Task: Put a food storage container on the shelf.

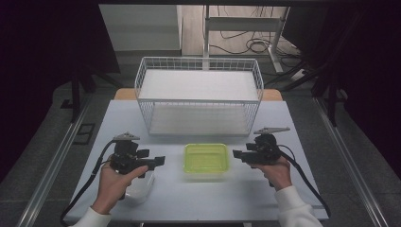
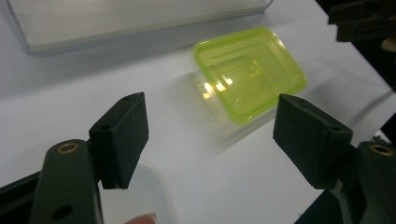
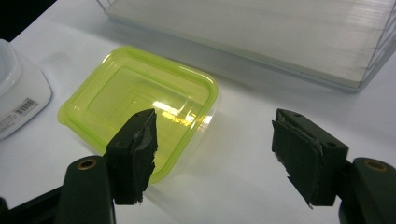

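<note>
Tongs [image 1: 160, 161] [image 1: 238, 154] agape flanking green-lidded container [image 1: 206, 158]; wire basket [image 1: 198, 94] behind; white box [image 1: 139, 189] under left.

Translucent lime-green rectangular plastic container w/ rounded corners [image 1: 206, 158] sits flat on the table, lid on, approx mid-table, just in front of the wire basket. White plastic container w/ a barcode sticker [image 3: 16, 95] lies near its left side.
</note>
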